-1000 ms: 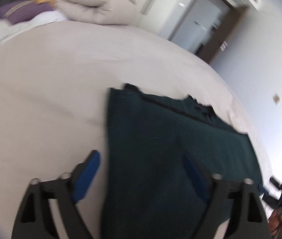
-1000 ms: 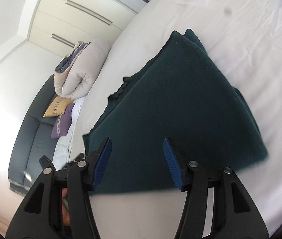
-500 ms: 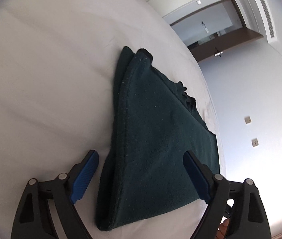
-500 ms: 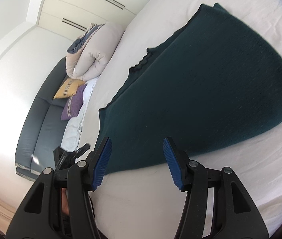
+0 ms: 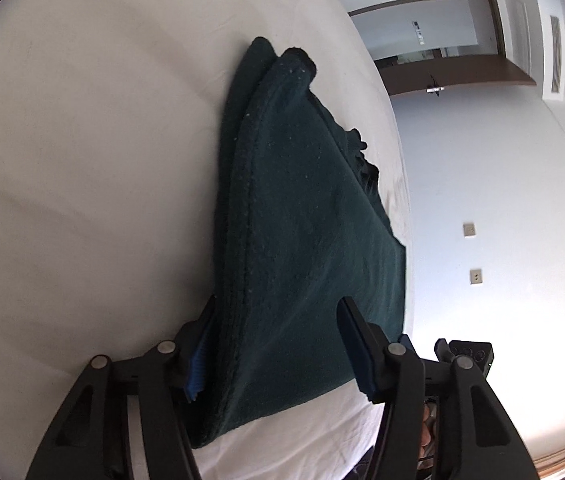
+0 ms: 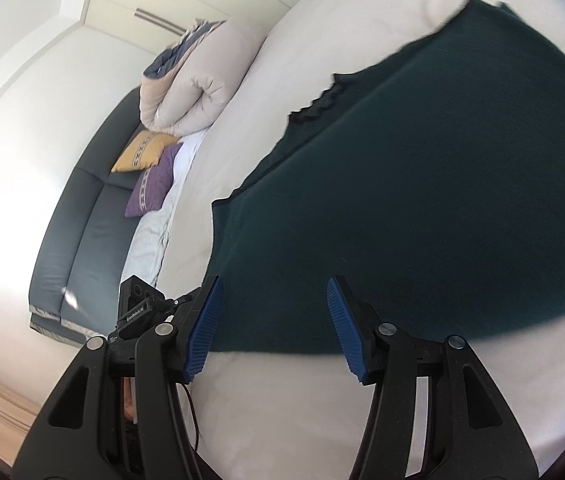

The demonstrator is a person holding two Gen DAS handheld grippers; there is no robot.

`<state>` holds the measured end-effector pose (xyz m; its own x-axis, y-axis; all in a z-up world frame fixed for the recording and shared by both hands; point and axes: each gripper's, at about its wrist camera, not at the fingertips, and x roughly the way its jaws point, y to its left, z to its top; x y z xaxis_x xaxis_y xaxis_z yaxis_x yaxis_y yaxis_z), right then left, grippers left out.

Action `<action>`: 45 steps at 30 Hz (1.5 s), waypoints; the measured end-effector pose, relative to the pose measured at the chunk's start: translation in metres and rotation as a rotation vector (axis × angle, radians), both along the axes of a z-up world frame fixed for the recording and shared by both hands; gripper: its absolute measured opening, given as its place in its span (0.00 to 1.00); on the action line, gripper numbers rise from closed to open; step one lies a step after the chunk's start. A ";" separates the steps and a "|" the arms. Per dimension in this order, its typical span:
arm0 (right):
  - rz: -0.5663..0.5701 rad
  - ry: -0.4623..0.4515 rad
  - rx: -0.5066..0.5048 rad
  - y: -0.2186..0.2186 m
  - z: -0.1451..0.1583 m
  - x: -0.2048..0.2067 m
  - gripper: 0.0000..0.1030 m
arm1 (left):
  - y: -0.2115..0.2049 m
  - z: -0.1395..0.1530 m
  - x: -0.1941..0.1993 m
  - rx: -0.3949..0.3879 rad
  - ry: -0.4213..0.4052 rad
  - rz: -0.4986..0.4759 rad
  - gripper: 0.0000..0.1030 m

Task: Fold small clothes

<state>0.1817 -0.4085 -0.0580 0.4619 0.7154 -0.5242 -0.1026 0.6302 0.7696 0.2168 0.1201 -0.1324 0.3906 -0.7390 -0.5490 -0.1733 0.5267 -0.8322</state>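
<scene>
Two grippers are seen over a wide bed with a plain white sheet (image 5: 82, 200), and one dark green, fleecy folded garment (image 5: 302, 240) lies on it. The left gripper (image 5: 278, 344) is low at the near corner of this garment. Its jaws have just been closing, and the thick doubled edge of the cloth is now between them: the left blue pad is half hidden behind the fold, while the right pad stands over the top surface. Whether the pads already press on the cloth cannot be told; a gap seems to be left on the right side. The right gripper (image 6: 274, 328) is held above the near edge of the same garment (image 6: 422, 200). Its jaws stand apart and nothing is held; only the hem is seen beyond the tips, and bare sheet below them.

The step in hand is judged to be the taking of the near corners for a further fold, since the garment is already doubled once. For the next move, the left jaws should be closed fully on all layers, and the right jaws lowered to the edge ahead of them and closed as well. Then both corners should be lifted together and carried forward, away from the jaws, so that the layers are not pulled apart.
</scene>
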 end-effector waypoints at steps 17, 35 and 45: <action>0.045 0.146 0.073 0.042 -0.053 0.087 0.51 | -0.012 0.019 0.004 0.019 -0.055 0.045 0.11; -0.138 0.170 0.457 -0.116 -0.050 0.097 0.73 | -0.263 0.085 0.060 0.310 -0.298 -0.330 0.11; -0.068 0.219 0.382 -0.109 -0.052 0.123 0.73 | -0.281 0.073 0.033 0.300 -0.346 -0.413 0.75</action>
